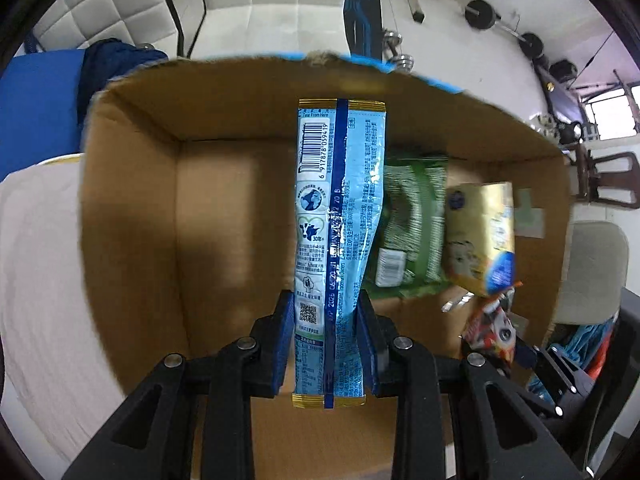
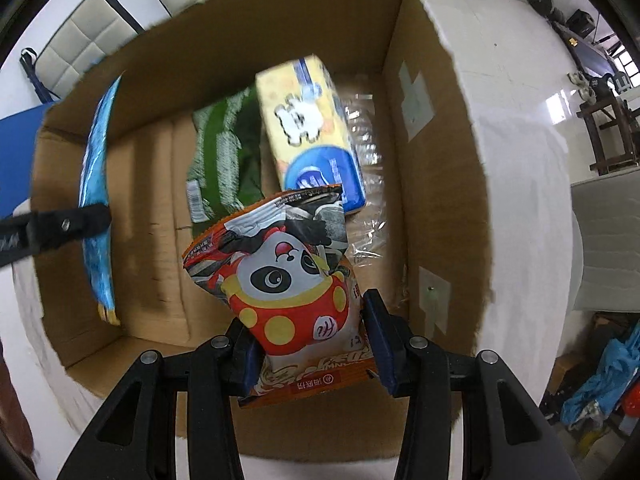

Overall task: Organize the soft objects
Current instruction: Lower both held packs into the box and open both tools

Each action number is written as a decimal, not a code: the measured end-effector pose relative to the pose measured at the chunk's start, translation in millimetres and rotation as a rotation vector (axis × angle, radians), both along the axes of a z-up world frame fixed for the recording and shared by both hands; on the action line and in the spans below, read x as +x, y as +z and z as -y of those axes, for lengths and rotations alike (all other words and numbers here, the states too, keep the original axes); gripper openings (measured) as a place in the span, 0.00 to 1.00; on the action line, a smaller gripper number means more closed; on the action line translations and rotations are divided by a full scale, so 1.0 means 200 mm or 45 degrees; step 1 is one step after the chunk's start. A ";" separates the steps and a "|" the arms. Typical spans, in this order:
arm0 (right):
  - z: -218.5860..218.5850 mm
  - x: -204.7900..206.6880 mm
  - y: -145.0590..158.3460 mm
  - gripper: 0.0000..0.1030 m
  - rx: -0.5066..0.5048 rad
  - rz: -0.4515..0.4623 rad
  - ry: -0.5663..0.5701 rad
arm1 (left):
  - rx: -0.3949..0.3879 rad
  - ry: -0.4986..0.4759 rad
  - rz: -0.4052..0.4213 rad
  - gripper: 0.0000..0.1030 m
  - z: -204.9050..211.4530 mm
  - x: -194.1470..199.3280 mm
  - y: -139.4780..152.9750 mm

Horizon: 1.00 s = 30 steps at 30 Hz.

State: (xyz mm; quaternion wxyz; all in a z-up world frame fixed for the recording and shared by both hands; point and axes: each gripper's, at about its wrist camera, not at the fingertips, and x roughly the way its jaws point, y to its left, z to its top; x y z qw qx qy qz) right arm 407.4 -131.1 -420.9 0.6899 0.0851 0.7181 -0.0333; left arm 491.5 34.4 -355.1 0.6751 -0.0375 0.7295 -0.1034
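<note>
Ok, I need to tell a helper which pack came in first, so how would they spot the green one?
Look inside the open cardboard box. On its floor lies the green pack, flat beside the yellow tissue pack. It is the only green one, with white streaks.

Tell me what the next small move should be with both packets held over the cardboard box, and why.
Probably lower the left gripper a little and release the blue packet onto the bare floor of the cardboard box. The green pack and yellow pack already fill the other side.
</note>
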 end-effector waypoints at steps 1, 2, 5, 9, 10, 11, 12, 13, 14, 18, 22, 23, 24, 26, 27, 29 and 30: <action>0.00 0.00 -0.02 0.46 -0.001 -0.013 0.005 | 0.007 0.000 -0.014 0.26 0.00 0.01 -0.03; 0.00 -0.01 -0.05 0.46 -0.002 -0.026 0.010 | 0.012 0.001 -0.025 0.26 0.01 0.01 -0.05; -0.01 -0.02 -0.11 0.46 -0.006 -0.062 0.024 | 0.020 -0.005 -0.052 0.26 0.02 0.02 -0.11; -0.01 -0.02 -0.16 0.46 -0.027 -0.095 0.035 | 0.035 -0.004 -0.069 0.27 0.02 0.03 -0.15; -0.02 -0.03 -0.15 0.47 -0.037 -0.094 0.048 | 0.036 0.003 -0.079 0.27 0.02 0.02 -0.15; -0.02 -0.02 -0.15 0.47 -0.049 -0.093 0.058 | 0.036 0.011 -0.091 0.28 0.02 0.02 -0.15; -0.02 -0.02 -0.14 0.47 -0.056 -0.090 0.062 | 0.033 0.023 -0.107 0.29 0.01 0.01 -0.15; -0.04 -0.01 -0.13 0.47 -0.053 -0.084 0.072 | 0.032 0.028 -0.114 0.29 0.00 0.01 -0.15; -0.05 -0.01 -0.11 0.47 -0.040 -0.072 0.082 | 0.035 0.029 -0.118 0.29 0.00 0.01 -0.14; -0.11 0.00 -0.01 0.51 -0.060 -0.024 0.105 | 0.061 0.016 -0.083 0.33 0.00 -0.02 -0.07; -0.15 -0.01 0.10 0.60 -0.063 0.024 0.123 | 0.063 0.001 -0.012 0.35 0.01 -0.09 0.06; -0.17 -0.02 0.13 0.60 -0.063 0.031 0.127 | 0.058 0.001 0.002 0.36 0.02 -0.12 0.09; -0.18 -0.03 0.15 0.60 -0.068 0.036 0.129 | 0.060 0.000 0.023 0.36 0.03 -0.15 0.13; -0.19 -0.05 0.18 0.60 -0.070 0.050 0.136 | 0.044 0.010 0.057 0.42 0.02 -0.20 0.18; -0.20 -0.07 0.19 0.61 -0.069 0.058 0.137 | 0.042 0.013 0.086 0.50 0.01 -0.25 0.23; -0.19 -0.09 0.21 0.64 -0.063 0.070 0.137 | 0.026 0.026 0.129 0.64 -0.05 -0.23 0.28; -0.19 -0.10 0.23 0.68 -0.059 0.078 0.136 | 0.027 0.031 0.169 0.72 -0.06 -0.27 0.32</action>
